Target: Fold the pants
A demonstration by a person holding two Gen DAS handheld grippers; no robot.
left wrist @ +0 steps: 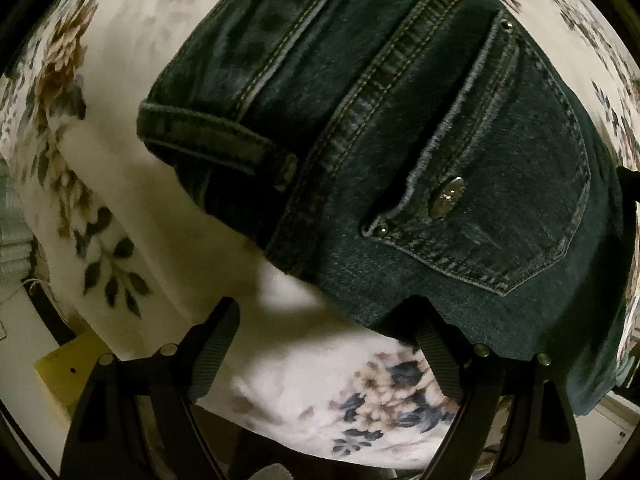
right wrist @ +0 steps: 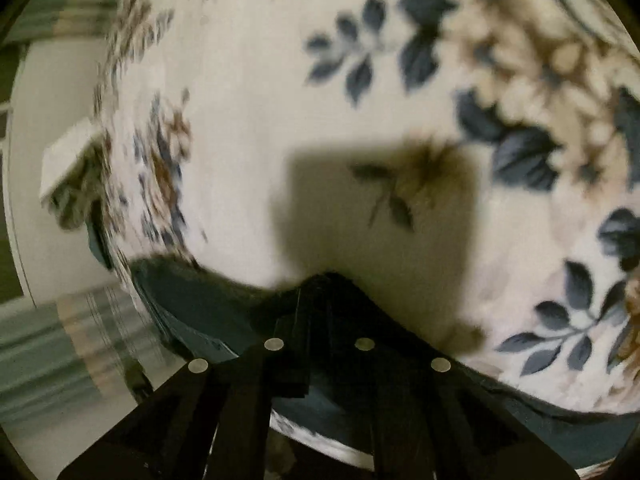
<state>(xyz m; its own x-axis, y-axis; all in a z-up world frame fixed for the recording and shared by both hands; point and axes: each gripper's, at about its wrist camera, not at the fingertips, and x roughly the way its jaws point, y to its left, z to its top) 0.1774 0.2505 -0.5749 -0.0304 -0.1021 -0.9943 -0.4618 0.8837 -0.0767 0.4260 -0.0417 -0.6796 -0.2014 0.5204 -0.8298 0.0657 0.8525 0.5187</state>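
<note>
- Covering nearly everything in both views is a pale floral bedspread, the soft surface that carries the work; its edge drops away at the left of the left wrist view.
- The pants, dark denim jeans, lie on the bedspread with the seat upward, waistband toward the spread's left edge and a back pocket showing below it.
- In the right wrist view a dark strip of the same denim lies along the near edge of the bedspread, blurred by motion.
- Denim like this is probably fairly heavy and stiff for cloth, not slippery, not fragile; it should hold a crease but drag on the soft spread.
- Best holds, I judge, are the thick parts: the waistband, the side seam or a hem, where layers bunch and will not slide out.
- The left gripper points down at the seat with its jaws wide apart, one finger over the denim's lower edge, nothing pinched.
- The right gripper has its jaws together; dark cloth sits right at the tips, but blur hides whether any is caught.
- A metal rivet marks the pocket corner.
</note>
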